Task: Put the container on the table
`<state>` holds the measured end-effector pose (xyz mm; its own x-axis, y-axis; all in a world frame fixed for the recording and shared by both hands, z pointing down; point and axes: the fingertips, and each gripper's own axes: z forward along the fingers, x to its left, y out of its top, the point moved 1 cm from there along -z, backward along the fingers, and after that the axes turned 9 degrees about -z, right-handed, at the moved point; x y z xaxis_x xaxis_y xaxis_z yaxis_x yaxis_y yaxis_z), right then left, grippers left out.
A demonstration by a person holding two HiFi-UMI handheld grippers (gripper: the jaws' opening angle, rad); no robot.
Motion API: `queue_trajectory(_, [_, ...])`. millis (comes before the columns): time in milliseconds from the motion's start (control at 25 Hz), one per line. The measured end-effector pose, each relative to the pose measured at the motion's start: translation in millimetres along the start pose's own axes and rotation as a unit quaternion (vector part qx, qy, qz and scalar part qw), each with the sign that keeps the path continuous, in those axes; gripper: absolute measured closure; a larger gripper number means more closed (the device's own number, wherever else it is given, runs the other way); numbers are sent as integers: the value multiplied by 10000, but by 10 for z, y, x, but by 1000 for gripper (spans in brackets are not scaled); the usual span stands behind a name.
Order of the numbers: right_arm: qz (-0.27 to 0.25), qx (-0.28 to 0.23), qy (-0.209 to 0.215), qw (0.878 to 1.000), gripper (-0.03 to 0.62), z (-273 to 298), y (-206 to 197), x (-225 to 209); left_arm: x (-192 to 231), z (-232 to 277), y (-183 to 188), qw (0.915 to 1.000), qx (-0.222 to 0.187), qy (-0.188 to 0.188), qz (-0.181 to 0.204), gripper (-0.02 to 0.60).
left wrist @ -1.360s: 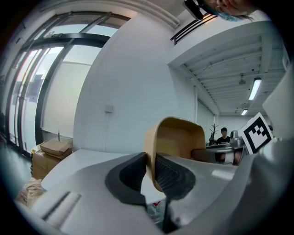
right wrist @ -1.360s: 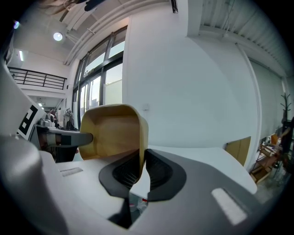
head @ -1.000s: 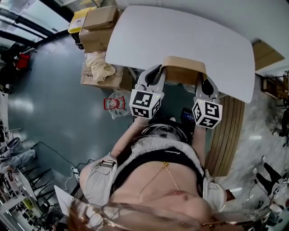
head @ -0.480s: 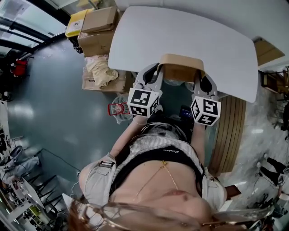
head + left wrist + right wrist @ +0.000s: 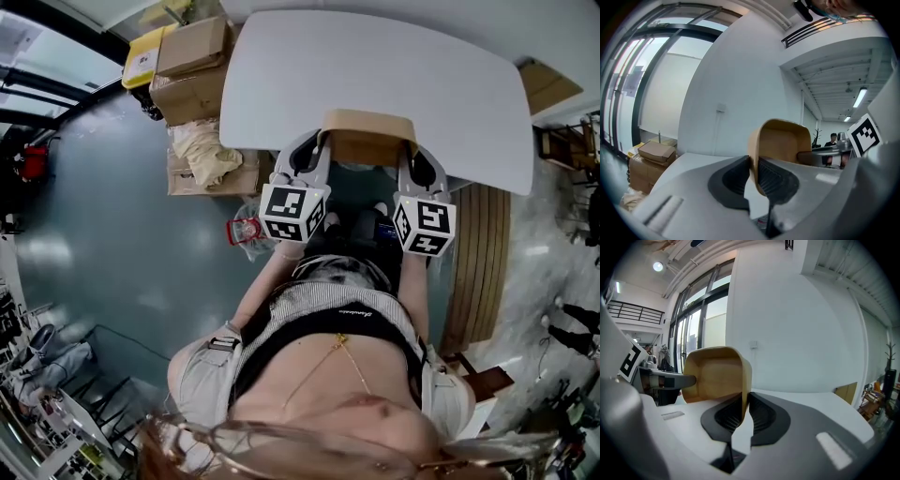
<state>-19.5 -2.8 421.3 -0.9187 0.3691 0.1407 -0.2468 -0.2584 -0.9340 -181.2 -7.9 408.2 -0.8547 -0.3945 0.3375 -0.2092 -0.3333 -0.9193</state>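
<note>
Left tool (image 5: 753,173): I clench one wall of the tan rounded paperboard container (image 5: 367,141).
Right tool (image 5: 743,416): clenched on the opposite wall, to carry it level.
White bench (image 5: 281,56): container at near edge, not yet down.

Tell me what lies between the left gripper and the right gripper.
The tan container: head view shows it spanning the gap, left gripper and right gripper each clamped on a side wall.

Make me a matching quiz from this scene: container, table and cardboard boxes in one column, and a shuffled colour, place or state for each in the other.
Things:
1 container
2 table
3 cardboard boxes

Descriptions:
A stacked on the floor
B pinched at its rim by the left claw and the right claw
C white top

Pairs: 1-B, 2-C, 3-A
</note>
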Motion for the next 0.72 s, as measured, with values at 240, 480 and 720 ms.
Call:
queue_trajectory(240, [-10, 42, 109, 9999, 545, 103, 4, -54, 26, 83, 10, 9999, -23, 108, -41, 560])
queue_trajectory(480, [34, 16, 248, 9997, 548, 398, 69, -172, 124, 306, 96, 9996, -21, 273, 0, 560])
queue_trajectory(720, [99, 11, 202, 9997, 548, 570, 114, -505, 19, 678, 198, 9997, 17, 240, 68, 560])
